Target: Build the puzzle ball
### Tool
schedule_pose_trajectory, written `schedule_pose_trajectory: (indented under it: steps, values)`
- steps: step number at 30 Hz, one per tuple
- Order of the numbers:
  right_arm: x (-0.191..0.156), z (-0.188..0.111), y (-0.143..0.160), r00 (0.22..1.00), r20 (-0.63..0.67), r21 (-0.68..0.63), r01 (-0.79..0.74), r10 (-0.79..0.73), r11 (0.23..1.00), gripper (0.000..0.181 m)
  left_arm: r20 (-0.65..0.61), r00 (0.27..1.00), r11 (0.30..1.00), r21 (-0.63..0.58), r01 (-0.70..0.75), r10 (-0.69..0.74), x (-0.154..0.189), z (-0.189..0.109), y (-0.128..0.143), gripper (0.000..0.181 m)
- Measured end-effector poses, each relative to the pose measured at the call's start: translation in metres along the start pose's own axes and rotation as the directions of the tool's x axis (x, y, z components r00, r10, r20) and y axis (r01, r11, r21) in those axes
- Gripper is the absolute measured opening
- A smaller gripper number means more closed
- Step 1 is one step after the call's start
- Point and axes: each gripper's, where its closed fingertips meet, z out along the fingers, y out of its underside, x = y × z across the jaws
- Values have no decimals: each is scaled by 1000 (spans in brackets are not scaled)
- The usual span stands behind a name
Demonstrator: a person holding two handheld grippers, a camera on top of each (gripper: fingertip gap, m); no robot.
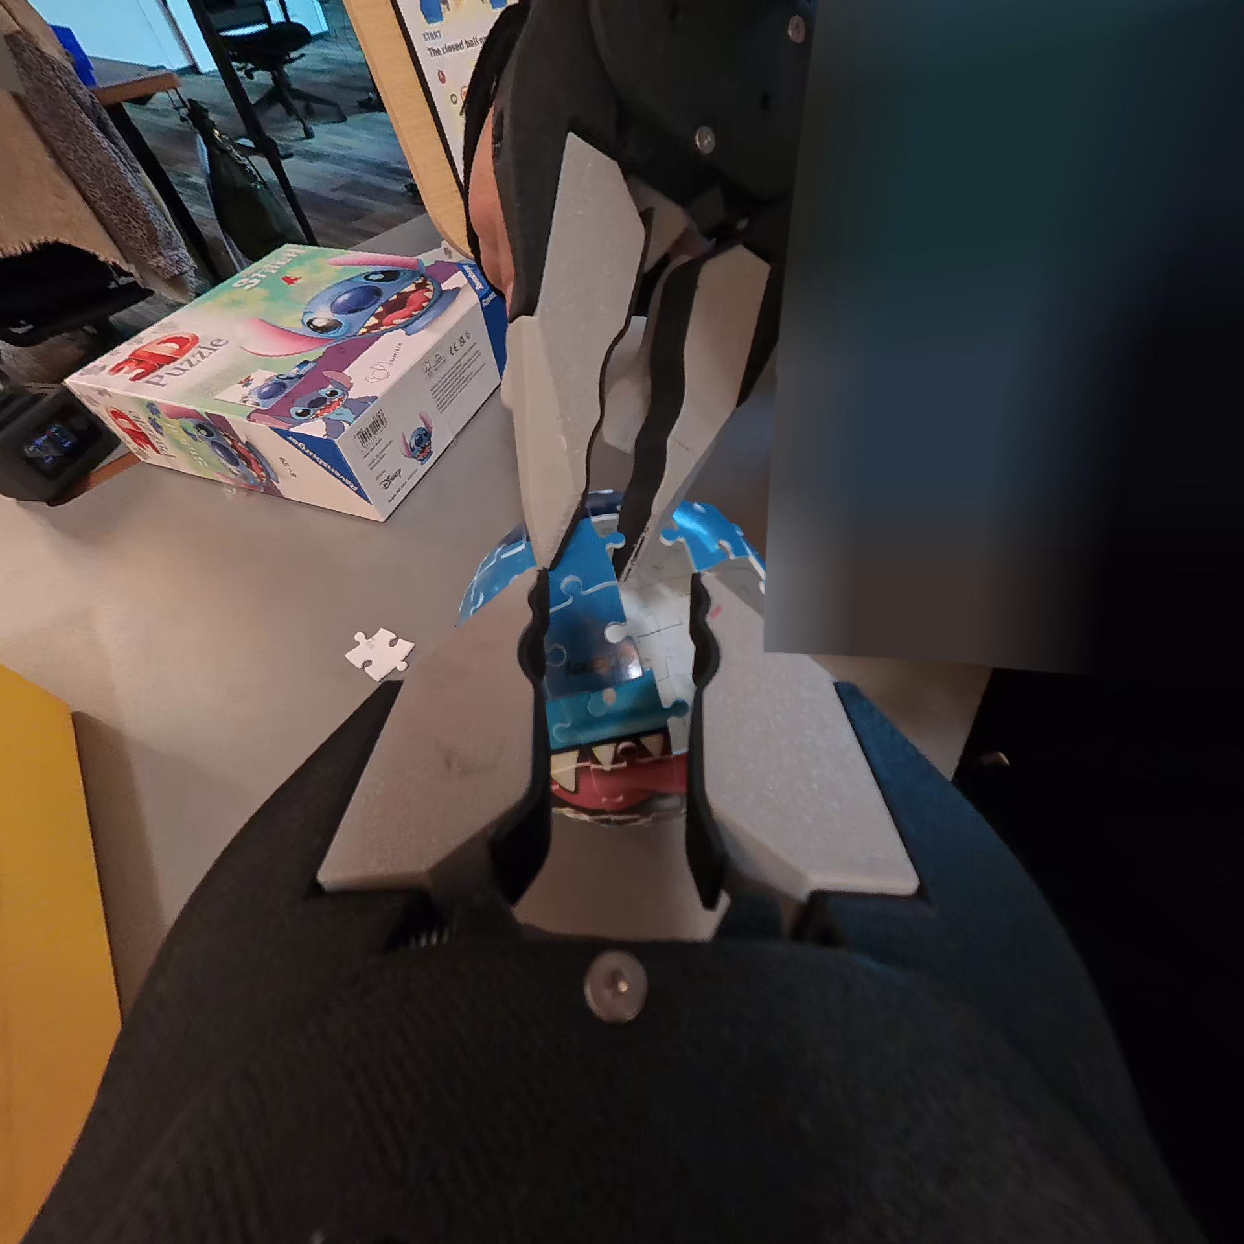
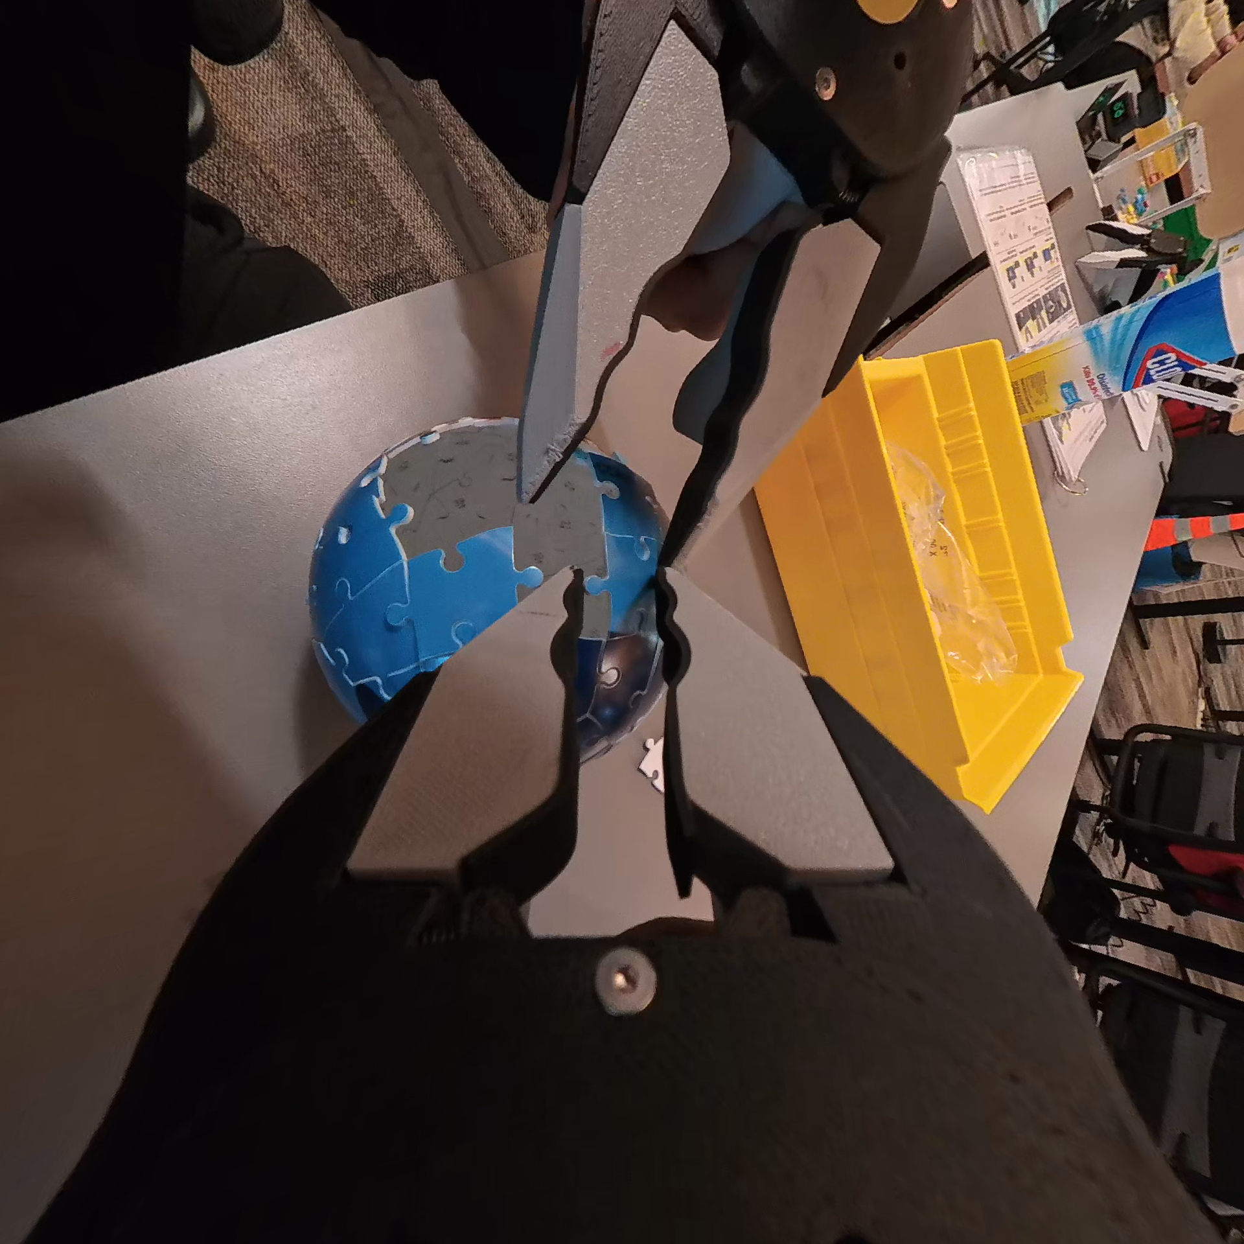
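L gripper (image 1: pixel 616 606) and R gripper (image 2: pixel 619 579), fingers spread w/ nothing held, bracket the puzzle ball (image 2: pixel 404 585); steady it gently, seat loose piece (image 1: pixel 379 653) flush

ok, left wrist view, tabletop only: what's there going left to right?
Puzzle box → loose white puzzle piece → puzzle ball, sitting between the left gripper fingers with the right gripper reaching down to its top.

Left gripper (image 1: pixel 616 592), right gripper (image 2: pixel 619 582) — matched: black textured bodies, grey wedge fingers (image 1: pixel 431 774) with wavy black inner pads, one silver screw (image 2: pixel 625 979) centred on each.
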Motion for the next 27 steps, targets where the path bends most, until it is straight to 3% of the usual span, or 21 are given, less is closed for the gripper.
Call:
schedule_pose_trajectory:
  steps: [9, 14, 27]
  values:
    - [5, -10, -6, 997, 30, 89, -73, 70, 993, 22, 2, 1000, 1000, 9, 6, -6, -1, -2, 1, 39]
    - [10, -19, -10, 978, 114, 194, -196, 176, 961, 20, -1, 1000, 1000, 13, 6, -6, -1, -1, 1, 38]
    - [-2, -6, 1, 983, 117, 128, -159, 144, 979, 25, 20, 1000, 1000, 10, -11, 11, -2, 0, 2, 38]
